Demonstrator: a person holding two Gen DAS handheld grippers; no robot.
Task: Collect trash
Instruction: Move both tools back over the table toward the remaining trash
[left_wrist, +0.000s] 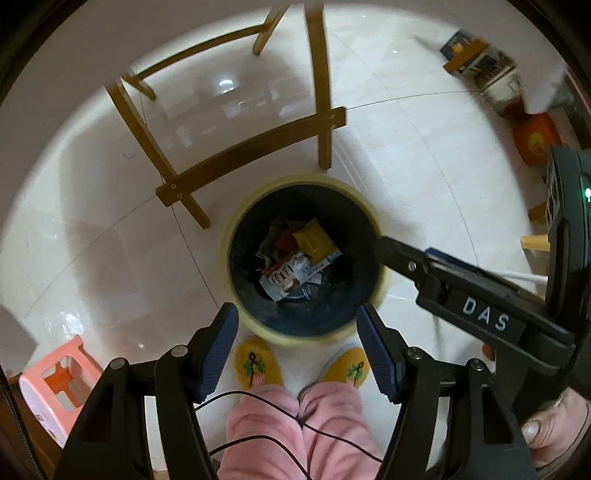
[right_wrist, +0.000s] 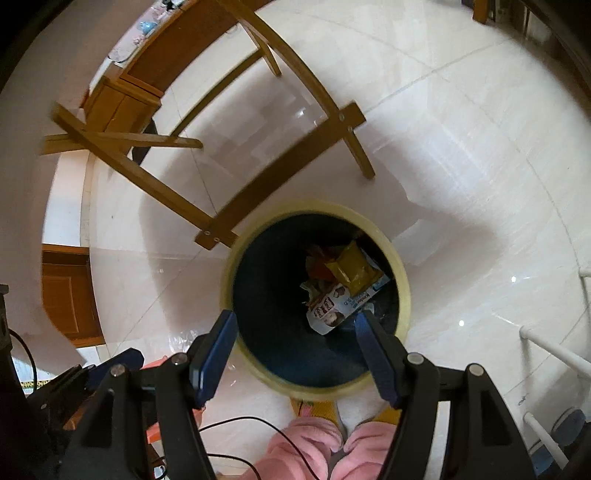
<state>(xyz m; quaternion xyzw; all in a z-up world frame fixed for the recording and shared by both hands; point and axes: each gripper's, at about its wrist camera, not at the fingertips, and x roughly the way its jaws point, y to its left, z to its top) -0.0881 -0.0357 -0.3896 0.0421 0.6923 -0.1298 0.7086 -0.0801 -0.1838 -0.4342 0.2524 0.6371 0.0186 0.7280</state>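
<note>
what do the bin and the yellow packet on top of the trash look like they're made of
Bin: likely plastic, with a smooth pale yellow rim and a dark inside that may be a liner. Yellow packet: seemingly glossy plastic or foil film, creased and puffed, with a sealed edge.

We observe the right gripper (right_wrist: 295, 354) over a round bin (right_wrist: 402, 284) with a pale yellow rim and dark interior; its blue-padded jaws stand apart with nothing between them. In the bin lie a yellow packet (right_wrist: 354, 271) and a white printed carton (right_wrist: 332, 308), touching. A wooden chair frame (right_wrist: 273, 181) stands on the white tiled floor (right_wrist: 461, 147) just beside the bin. Pink trouser legs (right_wrist: 314, 446) appear at the lower edge.
</note>
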